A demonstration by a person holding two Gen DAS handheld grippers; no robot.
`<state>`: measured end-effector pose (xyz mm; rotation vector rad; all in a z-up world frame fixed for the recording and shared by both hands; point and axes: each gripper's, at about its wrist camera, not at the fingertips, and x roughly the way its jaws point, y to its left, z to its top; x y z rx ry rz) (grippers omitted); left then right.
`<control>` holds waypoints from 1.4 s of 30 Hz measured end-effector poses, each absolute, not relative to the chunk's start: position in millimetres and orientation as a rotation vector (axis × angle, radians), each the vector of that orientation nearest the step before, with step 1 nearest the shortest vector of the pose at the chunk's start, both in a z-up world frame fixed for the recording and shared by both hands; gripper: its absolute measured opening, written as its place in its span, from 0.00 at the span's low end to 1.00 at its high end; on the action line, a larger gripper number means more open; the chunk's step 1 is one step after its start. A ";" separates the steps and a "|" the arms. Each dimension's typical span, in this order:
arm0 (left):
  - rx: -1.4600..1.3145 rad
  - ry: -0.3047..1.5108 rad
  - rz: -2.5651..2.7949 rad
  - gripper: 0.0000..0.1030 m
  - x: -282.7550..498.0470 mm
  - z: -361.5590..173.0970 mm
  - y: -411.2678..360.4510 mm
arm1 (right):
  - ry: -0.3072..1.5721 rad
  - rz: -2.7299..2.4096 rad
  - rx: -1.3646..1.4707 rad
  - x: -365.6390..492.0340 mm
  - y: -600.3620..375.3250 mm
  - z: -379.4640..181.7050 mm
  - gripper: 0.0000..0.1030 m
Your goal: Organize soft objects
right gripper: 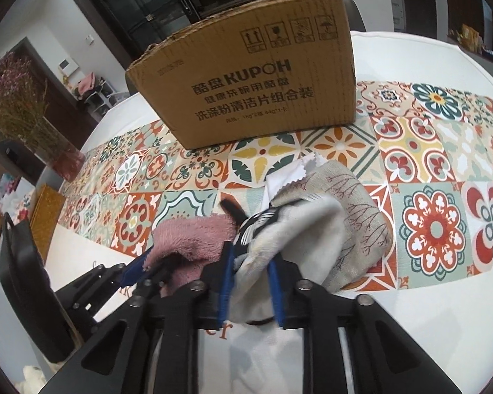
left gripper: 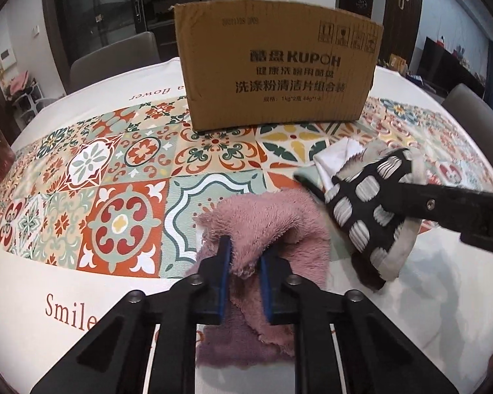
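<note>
My left gripper point(left gripper: 245, 256) is shut on a fluffy pink towel point(left gripper: 272, 223) and holds it just above the table. My right gripper point(right gripper: 251, 256) is shut on a black cloth with white patches and a cream lining point(right gripper: 299, 226); the same cloth shows at the right in the left wrist view point(left gripper: 364, 216). The pink towel and the left gripper point(right gripper: 141, 262) appear left of it in the right wrist view. A white cloth with a zigzag edge point(right gripper: 289, 177) and a beige cloth with a branch print point(right gripper: 361, 216) lie under and behind the black cloth. A cardboard box point(left gripper: 279, 75) stands upright behind them.
The table carries a patterned tile-print cloth point(left gripper: 115, 177) with white borders. A vase of dried pink flowers point(right gripper: 23, 115) stands at the far left. A yellow box point(right gripper: 46, 216) lies near the left edge. Grey chairs point(left gripper: 115, 55) stand beyond the table.
</note>
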<state>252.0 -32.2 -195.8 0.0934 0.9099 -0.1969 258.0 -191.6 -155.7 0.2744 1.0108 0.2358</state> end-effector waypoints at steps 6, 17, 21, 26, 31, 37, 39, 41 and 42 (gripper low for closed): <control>0.055 0.871 -0.185 0.14 244.0 -172.8 -24.5 | 0.982 0.237 0.257 254.0 -192.6 -145.5 0.15; -0.018 0.784 -0.190 0.14 231.9 -124.7 -14.9 | 0.921 0.236 0.261 243.6 -195.1 -117.7 0.13; -0.022 0.748 -0.185 0.14 228.4 -110.8 -13.1 | 0.890 0.244 0.253 240.5 -193.5 -106.3 0.12; -0.033 0.702 -0.184 0.14 223.5 -93.1 -10.9 | 0.855 0.253 0.254 238.5 -193.0 -91.0 0.12; -0.045 0.660 -0.190 0.14 222.0 -76.8 -9.8 | 0.813 0.254 0.252 237.7 -193.7 -74.4 0.12; -0.047 0.609 -0.192 0.14 223.1 -57.0 -11.1 | 0.768 0.258 0.246 238.9 -194.8 -57.0 0.12; -0.047 0.593 -0.192 0.14 223.8 -50.9 -11.8 | 0.755 0.258 0.247 239.6 -195.5 -51.6 0.12; -0.045 0.576 -0.192 0.14 224.8 -44.8 -12.6 | 0.740 0.259 0.249 241.6 -196.6 -45.8 0.12; -0.044 0.567 -0.192 0.14 225.6 -41.5 -13.0 | 0.733 0.258 0.248 242.3 -196.9 -42.7 0.12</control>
